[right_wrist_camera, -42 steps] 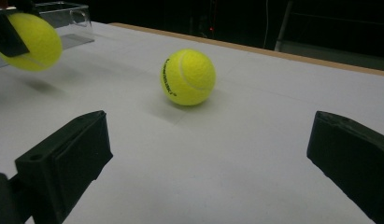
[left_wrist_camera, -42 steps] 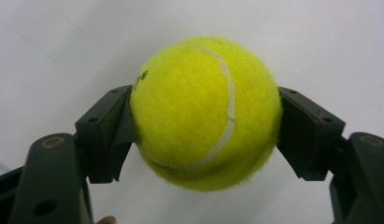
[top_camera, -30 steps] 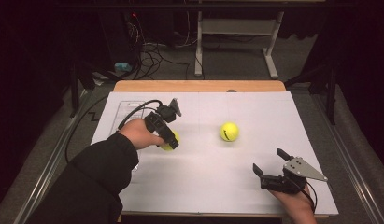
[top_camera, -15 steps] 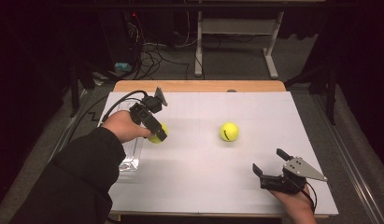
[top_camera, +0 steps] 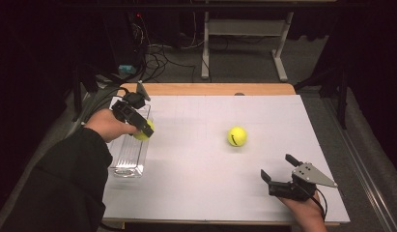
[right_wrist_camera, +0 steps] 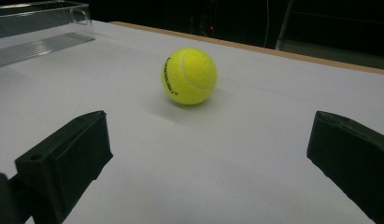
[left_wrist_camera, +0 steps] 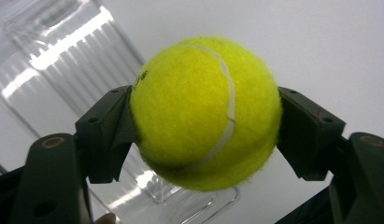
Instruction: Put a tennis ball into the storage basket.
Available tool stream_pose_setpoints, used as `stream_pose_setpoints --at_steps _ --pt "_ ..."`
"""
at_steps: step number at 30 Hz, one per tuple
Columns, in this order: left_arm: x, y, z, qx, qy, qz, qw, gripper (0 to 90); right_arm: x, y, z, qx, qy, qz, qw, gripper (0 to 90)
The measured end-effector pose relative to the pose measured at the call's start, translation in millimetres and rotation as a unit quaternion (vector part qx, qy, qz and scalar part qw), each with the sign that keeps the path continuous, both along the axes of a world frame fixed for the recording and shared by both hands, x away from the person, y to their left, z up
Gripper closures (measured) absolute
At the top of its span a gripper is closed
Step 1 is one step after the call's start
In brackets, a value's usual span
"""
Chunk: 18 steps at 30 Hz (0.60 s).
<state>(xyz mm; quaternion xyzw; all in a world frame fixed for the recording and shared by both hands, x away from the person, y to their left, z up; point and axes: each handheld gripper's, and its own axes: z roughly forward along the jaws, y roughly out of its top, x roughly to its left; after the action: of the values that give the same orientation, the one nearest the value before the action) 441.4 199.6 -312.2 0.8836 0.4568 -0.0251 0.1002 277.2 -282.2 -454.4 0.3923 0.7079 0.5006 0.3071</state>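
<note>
Left tool (left_wrist_camera: 203, 140) clenched on one ball (left_wrist_camera: 203, 112), right over the clear box (top_camera: 131, 150). Right tool (top_camera: 279, 178) wide apart; other ball (top_camera: 237, 136) waiting on the surface (top_camera: 196, 169).

Black print on the loose tennis ball (right_wrist_camera: 188, 75) — too small to read, nothing else legible

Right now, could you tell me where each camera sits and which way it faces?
High view: above the person's side, looking forward and down on the table; both forearms and hands show.
Left gripper view: on the left gripper, looking down its jaws at the held ball over the clear tray.
Right gripper view: on the right gripper, low, facing the loose ball, shared with the high view.
</note>
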Motion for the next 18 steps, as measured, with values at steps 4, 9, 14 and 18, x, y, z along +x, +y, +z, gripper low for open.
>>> stream_pose_setpoints --at_steps 4,9,14,18 --pt "2.2 13.2 -0.8 0.002 0.002 0.017 0.9998 27.1 0.0 0.1 0.0 0.000 0.000 0.000 1.0000 0.0" --pt "3.4 25.7 -3.1 0.009 0.003 0.033 0.9994 27.1 0.0 0.0 -0.1 0.000 0.001 0.000 1.0000 0.0" --pt "4.8 36.2 -5.5 0.017 0.005 0.047 0.9987 27.1 0.1 0.1 -0.1 0.000 0.001 0.000 1.0000 0.0" --pt "6.0 42.0 -9.3 0.023 0.009 0.056 0.9981 27.1 0.2 0.2 -0.4 0.000 0.002 0.000 1.0000 0.0"
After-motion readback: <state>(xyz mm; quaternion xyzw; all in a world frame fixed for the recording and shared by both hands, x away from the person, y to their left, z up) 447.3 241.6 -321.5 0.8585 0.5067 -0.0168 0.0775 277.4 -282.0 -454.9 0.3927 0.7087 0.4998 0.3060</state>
